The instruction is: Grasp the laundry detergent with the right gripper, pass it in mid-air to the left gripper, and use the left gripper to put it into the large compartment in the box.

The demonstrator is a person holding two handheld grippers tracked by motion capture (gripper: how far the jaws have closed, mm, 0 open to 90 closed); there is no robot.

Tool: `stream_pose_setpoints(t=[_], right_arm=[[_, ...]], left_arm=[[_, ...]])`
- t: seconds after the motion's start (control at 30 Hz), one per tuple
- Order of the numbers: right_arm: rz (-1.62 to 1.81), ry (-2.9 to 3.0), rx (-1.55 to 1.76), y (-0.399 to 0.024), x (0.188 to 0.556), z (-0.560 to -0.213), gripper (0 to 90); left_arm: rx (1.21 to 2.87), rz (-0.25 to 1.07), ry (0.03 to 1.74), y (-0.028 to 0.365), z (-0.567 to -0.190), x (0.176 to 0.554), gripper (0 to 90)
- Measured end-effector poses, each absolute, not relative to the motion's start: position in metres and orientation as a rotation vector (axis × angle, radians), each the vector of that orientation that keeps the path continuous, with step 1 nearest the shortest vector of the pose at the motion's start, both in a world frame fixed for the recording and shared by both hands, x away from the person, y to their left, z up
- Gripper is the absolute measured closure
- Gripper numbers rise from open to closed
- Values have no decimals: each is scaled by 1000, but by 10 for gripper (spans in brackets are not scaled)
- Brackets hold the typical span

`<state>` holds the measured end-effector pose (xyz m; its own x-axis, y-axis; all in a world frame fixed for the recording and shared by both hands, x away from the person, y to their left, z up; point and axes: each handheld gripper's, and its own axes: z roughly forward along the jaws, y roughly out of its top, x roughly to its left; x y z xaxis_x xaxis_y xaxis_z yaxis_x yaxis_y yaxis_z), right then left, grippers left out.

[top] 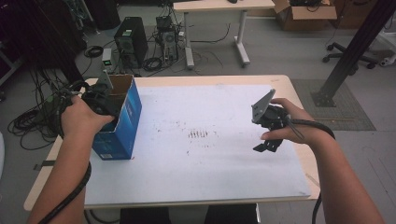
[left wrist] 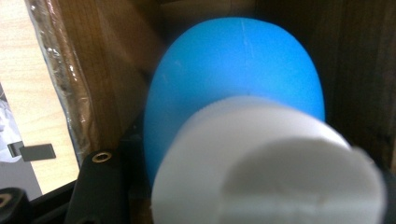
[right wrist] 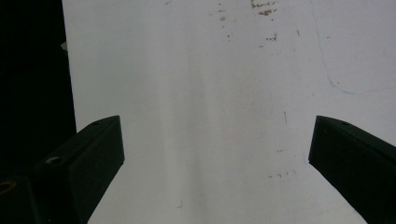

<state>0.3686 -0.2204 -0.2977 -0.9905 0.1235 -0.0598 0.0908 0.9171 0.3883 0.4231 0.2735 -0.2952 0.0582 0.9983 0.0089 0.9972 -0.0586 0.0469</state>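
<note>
An open blue cardboard box [top: 122,122] stands at the left edge of the white mat [top: 201,158]. My left gripper [top: 100,100] reaches down into the box's open top. In the left gripper view it [left wrist: 245,186] is shut on a rounded blue object [left wrist: 233,70] with a white cylindrical end [left wrist: 261,158], the box's brown inner walls [left wrist: 107,70] close around it. My right gripper [top: 267,145] hovers over the mat's right side; its jaws [right wrist: 215,154] stand wide open with only bare mat between them.
The mat lies on a wooden table [top: 299,93]. Beyond the far edge, the floor holds a computer tower [top: 130,39], cables [top: 32,121], a second desk [top: 215,28], a cardboard box [top: 306,14] and a chair base [top: 350,58]. A black post [top: 355,46] rises at right.
</note>
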Motion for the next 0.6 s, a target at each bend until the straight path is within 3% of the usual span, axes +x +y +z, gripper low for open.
stream_pose_setpoints(t=[0.6], right_arm=[[613, 2996, 181, -224, 367, -300, 33]], left_arm=[[2268, 38, 2114, 275, -296, 423, 318]])
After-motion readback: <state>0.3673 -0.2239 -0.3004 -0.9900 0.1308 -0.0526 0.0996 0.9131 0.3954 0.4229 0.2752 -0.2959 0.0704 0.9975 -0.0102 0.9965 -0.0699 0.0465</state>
